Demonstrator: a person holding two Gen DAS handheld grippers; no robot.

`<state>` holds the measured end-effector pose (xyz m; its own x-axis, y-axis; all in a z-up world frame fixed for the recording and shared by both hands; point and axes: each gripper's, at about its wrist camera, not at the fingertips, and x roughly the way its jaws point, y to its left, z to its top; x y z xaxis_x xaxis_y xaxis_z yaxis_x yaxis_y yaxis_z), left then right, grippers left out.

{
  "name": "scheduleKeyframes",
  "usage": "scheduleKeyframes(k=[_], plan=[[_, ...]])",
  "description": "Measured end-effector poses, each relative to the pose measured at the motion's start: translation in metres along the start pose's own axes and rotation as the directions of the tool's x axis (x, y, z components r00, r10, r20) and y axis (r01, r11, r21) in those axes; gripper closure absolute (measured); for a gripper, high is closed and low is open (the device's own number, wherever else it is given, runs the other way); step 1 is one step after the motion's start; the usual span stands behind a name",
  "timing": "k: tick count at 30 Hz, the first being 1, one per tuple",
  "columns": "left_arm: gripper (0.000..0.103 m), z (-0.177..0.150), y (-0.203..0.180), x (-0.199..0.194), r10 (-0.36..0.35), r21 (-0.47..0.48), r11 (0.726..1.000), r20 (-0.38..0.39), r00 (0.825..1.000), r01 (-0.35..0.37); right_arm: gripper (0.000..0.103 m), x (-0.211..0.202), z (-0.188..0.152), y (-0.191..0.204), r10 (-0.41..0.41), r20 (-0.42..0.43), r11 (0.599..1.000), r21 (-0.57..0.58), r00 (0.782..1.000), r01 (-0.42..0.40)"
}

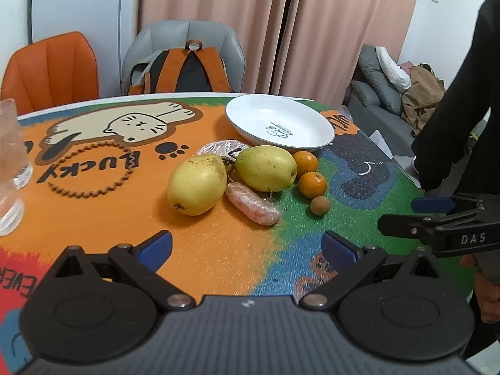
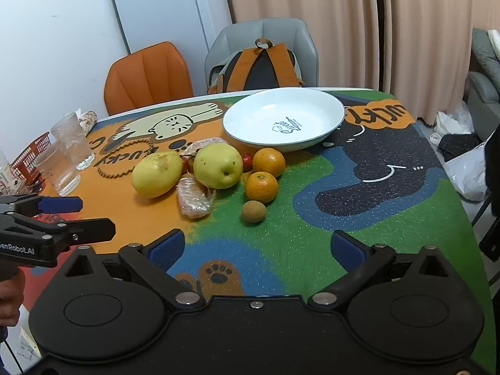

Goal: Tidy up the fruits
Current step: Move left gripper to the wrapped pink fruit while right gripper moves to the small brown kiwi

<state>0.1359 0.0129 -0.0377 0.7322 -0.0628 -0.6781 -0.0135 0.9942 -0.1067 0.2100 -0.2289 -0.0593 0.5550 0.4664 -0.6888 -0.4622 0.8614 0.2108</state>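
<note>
While the left gripper (image 1: 247, 243) and right gripper (image 2: 257, 247) are held above the near table edge with jaws wide apart and nothing between them, two pears (image 2: 218, 165), two oranges (image 2: 262, 186) and wrapped pieces are clustered just before the white plate (image 2: 247, 125).

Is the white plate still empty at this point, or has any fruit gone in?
Empty. The white plate shows only its printed logo in both views; the pears, oranges and wrapped items all lie on the table mat in front of it.
</note>
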Motion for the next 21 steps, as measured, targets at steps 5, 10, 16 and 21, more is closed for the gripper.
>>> scheduleKeyframes(k=[5,10,16,21], plan=[[0.009,0.008,-0.001,0.022,-0.005,0.004,1.0,-0.025,1.0,0.005,0.024,0.021,0.005,-0.009,0.032,-0.039,0.999,0.024,0.999,-0.031],[0.017,0.015,-0.001,0.045,-0.016,-0.015,1.0,-0.051,0.999,0.015,0.031,0.043,0.008,-0.015,0.055,-0.074,0.998,0.038,0.996,-0.052],[0.026,0.023,-0.002,0.067,-0.023,-0.033,0.999,-0.075,0.997,0.02,0.045,0.064,0.013,-0.02,0.085,-0.106,0.996,0.05,0.991,-0.08],[0.032,0.026,-0.006,0.083,-0.026,-0.03,0.999,-0.092,0.995,0.024,0.053,0.079,0.017,-0.022,0.1,-0.128,0.994,0.052,0.987,-0.094]])
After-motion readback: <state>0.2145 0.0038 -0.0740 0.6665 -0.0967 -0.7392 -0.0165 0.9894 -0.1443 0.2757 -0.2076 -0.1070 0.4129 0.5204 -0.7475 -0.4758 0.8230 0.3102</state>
